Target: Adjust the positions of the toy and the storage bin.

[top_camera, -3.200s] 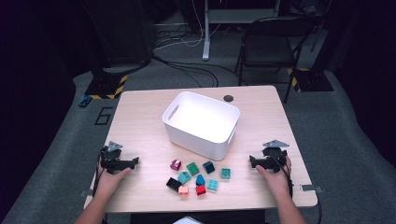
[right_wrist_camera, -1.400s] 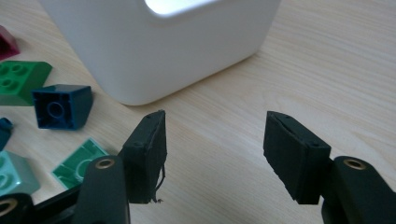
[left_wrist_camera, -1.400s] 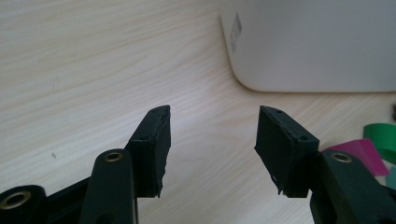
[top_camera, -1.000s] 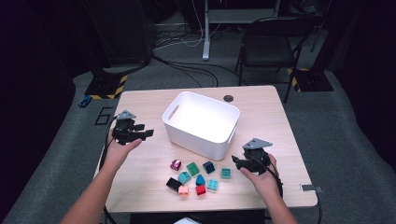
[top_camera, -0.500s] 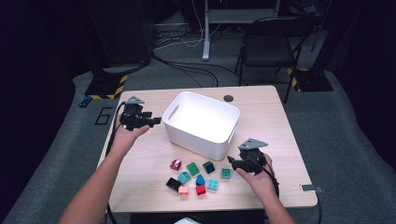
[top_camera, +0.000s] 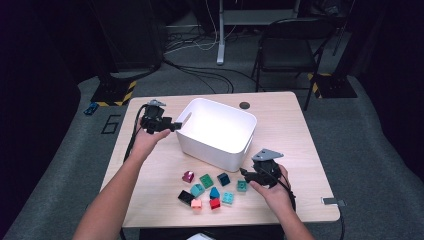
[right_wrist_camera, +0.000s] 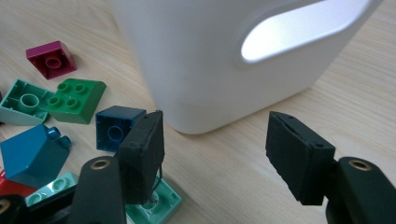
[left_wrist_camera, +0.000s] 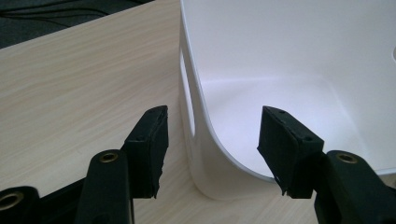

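White handled bin (top_camera: 218,135) upright mid-table; small mint brick (top_camera: 242,186) lies flat nearby.

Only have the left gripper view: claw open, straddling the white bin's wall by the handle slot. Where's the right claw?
Observer: The right claw is low at the bin's near right corner, by the loose bricks.
Operator: Holding anything?
Observer: No. The right gripper view shows its jaws apart with bare table between them, and a mint brick lying under one jaw.
Operator: Any bricks in the bin?
Observer: None that I can see. In the high view the bin's floor looks bare, and the bricks sit clustered on the table in front of it.
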Action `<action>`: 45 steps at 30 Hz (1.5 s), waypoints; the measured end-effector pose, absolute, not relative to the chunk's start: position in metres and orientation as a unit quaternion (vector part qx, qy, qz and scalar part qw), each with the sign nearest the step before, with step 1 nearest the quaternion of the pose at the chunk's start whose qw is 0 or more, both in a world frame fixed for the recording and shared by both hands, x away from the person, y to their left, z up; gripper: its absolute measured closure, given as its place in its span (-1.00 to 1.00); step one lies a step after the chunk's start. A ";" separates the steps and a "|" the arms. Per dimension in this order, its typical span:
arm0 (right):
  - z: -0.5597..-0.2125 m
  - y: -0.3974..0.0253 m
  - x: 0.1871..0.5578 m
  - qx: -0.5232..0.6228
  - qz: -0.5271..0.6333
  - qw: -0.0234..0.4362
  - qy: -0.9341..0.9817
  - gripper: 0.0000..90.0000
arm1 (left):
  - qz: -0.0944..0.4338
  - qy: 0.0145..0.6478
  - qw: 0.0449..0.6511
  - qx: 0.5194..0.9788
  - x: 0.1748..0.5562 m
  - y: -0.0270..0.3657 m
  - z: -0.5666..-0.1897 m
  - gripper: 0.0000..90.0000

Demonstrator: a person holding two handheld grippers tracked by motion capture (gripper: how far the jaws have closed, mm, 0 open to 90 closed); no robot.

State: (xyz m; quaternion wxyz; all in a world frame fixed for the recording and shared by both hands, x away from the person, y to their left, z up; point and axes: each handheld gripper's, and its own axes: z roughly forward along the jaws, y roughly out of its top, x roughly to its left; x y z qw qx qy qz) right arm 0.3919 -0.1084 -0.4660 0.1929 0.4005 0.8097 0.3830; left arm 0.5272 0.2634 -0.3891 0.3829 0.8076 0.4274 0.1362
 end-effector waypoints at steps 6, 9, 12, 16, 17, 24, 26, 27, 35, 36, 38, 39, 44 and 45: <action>-0.466 -0.095 0.395 0.388 0.379 0.192 0.818 -0.20 | 0.121 0.424 0.386 0.810 0.526 0.262 -0.392 -0.03; -0.465 -0.091 0.399 0.390 0.379 0.193 0.817 -0.21 | 0.116 0.419 0.388 0.813 0.523 0.263 -0.391 -0.02; -0.464 -0.089 0.403 0.388 0.379 0.196 0.817 -0.21 | 0.114 0.413 0.387 0.816 0.519 0.264 -0.391 -0.01; -0.463 -0.091 0.407 0.395 0.384 0.190 0.813 -0.24 | 0.105 0.405 0.392 0.819 0.510 0.265 -0.392 -0.01; -0.463 -0.091 0.408 0.395 0.385 0.186 0.813 -0.24 | 0.105 0.401 0.393 0.821 0.507 0.265 -0.393 -0.01; -0.463 -0.096 0.413 0.402 0.383 0.178 0.812 -0.23 | 0.099 0.405 0.404 0.814 0.488 0.274 -0.395 -0.02; -0.463 -0.096 0.415 0.403 0.381 0.179 0.813 -0.21 | 0.102 0.408 0.407 0.811 0.482 0.276 -0.396 -0.02; -0.463 -0.096 0.416 0.402 0.380 0.181 0.813 -0.20 | 0.105 0.408 0.410 0.809 0.480 0.277 -0.396 -0.02; -0.463 -0.093 0.421 0.402 0.375 0.182 0.815 -0.20 | 0.092 0.423 0.432 0.791 0.464 0.283 -0.401 -0.03; -0.463 -0.093 0.420 0.403 0.374 0.183 0.815 -0.20 | 0.091 0.422 0.433 0.791 0.464 0.284 -0.401 -0.04; -0.463 -0.092 0.420 0.403 0.373 0.185 0.815 -0.20 | 0.096 0.421 0.429 0.793 0.461 0.283 -0.400 -0.04; -0.463 -0.092 0.420 0.402 0.373 0.184 0.815 -0.20 | 0.101 0.420 0.426 0.795 0.460 0.283 -0.400 -0.04; -0.463 -0.093 0.422 0.402 0.373 0.186 0.815 -0.20 | 0.099 0.419 0.428 0.794 0.457 0.284 -0.399 -0.04; -0.464 -0.093 0.422 0.402 0.372 0.185 0.816 -0.20 | 0.098 0.420 0.430 0.794 0.456 0.284 -0.399 -0.04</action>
